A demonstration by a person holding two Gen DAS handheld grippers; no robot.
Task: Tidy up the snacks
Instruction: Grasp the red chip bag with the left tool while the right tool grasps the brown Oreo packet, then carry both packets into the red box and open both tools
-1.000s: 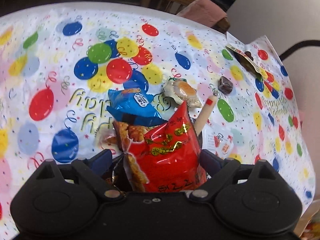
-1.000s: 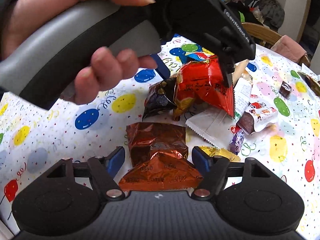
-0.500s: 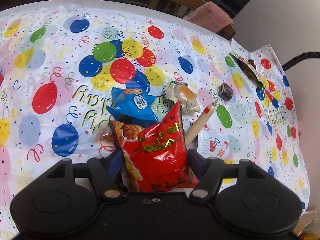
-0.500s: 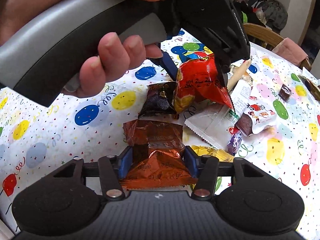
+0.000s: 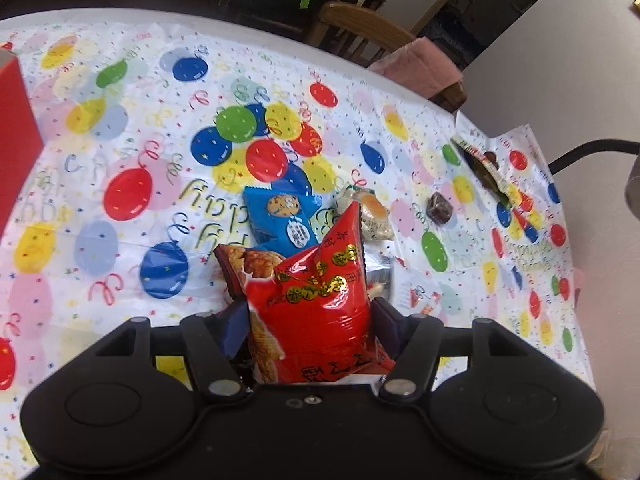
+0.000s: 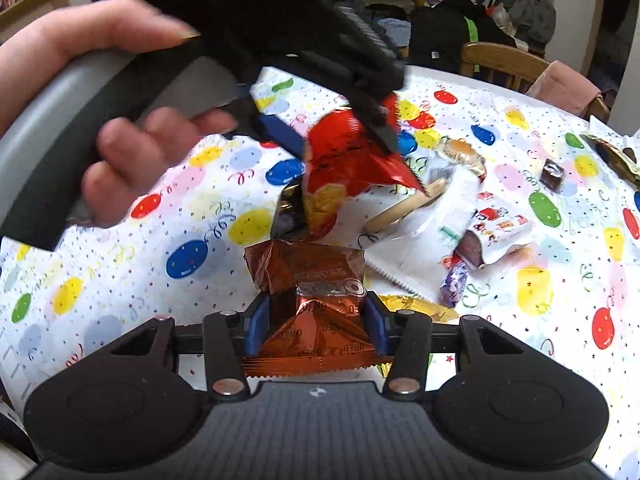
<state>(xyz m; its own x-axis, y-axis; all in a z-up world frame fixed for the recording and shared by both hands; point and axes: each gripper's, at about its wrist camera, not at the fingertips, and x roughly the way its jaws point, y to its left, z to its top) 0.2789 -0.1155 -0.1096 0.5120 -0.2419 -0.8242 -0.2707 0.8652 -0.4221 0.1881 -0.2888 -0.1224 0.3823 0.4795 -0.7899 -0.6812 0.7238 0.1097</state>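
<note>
1. Tablecloth [image 5: 120,140] – balloon-print plastic sheet w/ birthday lettering, covers whole table; work surface for the sort.

2. Red box [image 5: 16,136] – at far left edge of left wrist view, only partly in frame. Poss. a bin for sorted snacks; cannot confirm.

3. Left gripper [image 5: 310,316] – held by a hand [image 6: 120,160] on its grey handle, seen from right wrist view. Fingers pinched in on red snack bag [image 5: 320,300], gripped near its lower end so the rest juts forward. Bag appears lifted clear of the pile, prob. for carrying off. A brown packet [image 5: 240,264] shows just behind the bag's left edge; whether it is caught in the grip too, cannot tell.

4. Right gripper [image 6: 316,320] – closed against both sides of orange Oreo pack [image 6: 316,308], foil crumpled at the waist. Whether it is off the cloth yet: cannot tell. Held low, near the pile.

5. Loose pile, mid-table – blue cookie pack [image 5: 280,216], white wrapper [image 6: 420,236], small red-and-white carton pack [image 6: 500,228], stick snack [image 6: 404,206]. Lying overlapped or touching, unsorted.

6. Smalls – round-ish sweet in clear wrapper [image 5: 372,216] just beyond the pile; dark wrapped chocolate [image 5: 438,208] apart to the right; purple sweet [image 6: 454,280] by the carton pack.

Est.: early in task; most items not yet grouped.
</note>
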